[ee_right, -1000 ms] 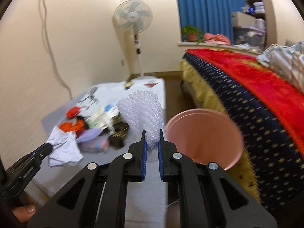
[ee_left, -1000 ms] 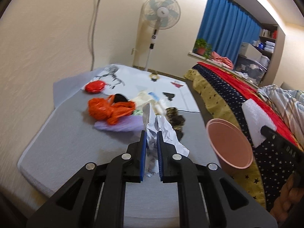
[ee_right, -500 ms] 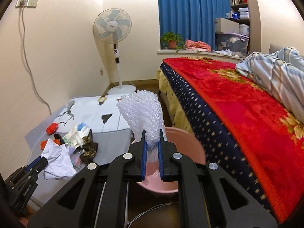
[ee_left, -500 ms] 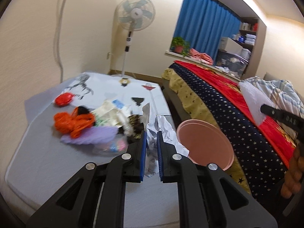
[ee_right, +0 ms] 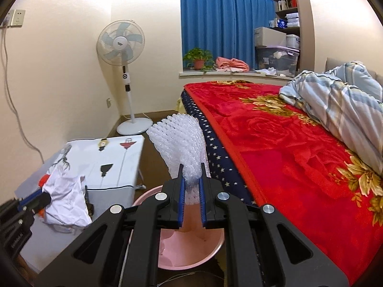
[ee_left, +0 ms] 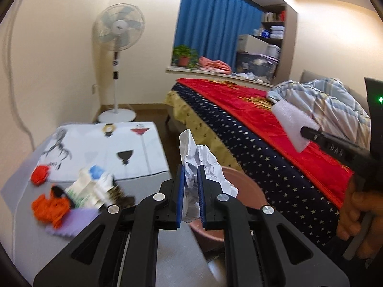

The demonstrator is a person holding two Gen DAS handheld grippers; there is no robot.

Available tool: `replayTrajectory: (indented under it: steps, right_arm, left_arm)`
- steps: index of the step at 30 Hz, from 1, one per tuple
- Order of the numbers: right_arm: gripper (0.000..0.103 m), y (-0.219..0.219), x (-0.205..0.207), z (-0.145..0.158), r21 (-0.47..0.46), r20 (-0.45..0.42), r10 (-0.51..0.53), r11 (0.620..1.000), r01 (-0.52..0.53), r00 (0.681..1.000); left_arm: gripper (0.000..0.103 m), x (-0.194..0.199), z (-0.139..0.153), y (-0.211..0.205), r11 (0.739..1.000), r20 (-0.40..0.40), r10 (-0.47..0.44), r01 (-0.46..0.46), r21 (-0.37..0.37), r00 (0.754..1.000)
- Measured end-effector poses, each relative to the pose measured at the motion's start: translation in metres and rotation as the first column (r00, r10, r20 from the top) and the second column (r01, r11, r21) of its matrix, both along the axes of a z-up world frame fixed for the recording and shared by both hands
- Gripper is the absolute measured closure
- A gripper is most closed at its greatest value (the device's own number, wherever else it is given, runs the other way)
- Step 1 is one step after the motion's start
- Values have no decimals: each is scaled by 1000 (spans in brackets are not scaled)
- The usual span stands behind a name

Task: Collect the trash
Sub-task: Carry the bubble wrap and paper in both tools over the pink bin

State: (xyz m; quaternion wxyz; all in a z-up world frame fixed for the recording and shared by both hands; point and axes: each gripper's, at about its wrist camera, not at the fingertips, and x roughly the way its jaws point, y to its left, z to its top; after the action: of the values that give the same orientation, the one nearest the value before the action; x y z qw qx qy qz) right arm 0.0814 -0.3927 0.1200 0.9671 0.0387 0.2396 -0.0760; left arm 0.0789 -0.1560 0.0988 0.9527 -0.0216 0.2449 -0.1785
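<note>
Crumpled paper [ee_left: 203,165] clamped in left tongs [ee_left: 190,196]; right tongs [ee_right: 191,201] pinch foam netting [ee_right: 182,148] above pink basin [ee_right: 191,251].

pink plastic basin [ee_right: 189,256]: near rim hidden behind right gripper's black body | heap of orange, purple and white trash on grey table [ee_left: 71,198]: blurred, items indistinct | shelf contents [ee_right: 287,19]: too small to read

Both wrist views face bedward, low, sharing the pink bin [ee_left: 246,186] [ee_right: 191,251]
</note>
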Motion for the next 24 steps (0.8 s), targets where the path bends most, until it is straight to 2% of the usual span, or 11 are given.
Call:
replayTrajectory:
  steps: [3,6,10,12,18,24]
  right_arm:
    - [92,-5,4,-17,0,-19,-21,1000,21,1000]
    - [92,-15,10,-33,66,-64,-50,996,54,997]
    - [92,-14,19,-42,45,-77,-63,997,67,995]
    - [92,-16,25,-47,50,-90,-66,996,71,994]
    - [92,-23,38,-58,75,-124,-87,993,96,989]
    - [92,-14,48,-63,37,-136,-75,996,81,988]
  left_arm:
    - [92,13,-5,-14,1000,9,-19,19,2,1000]
    - [92,21,-19,-21,1000,6,-19,19,-8,1000]
    - [92,34,-48,-30,999,-63,-6,4,-40,998]
    - [92,41,-56,-38,1000,-70,-9,8,-23,998]
    - [92,53,-59,-47,1000,-43,-30,30,7,999]
    - [92,65,-73,-53,999,-73,-37,39,15,997]
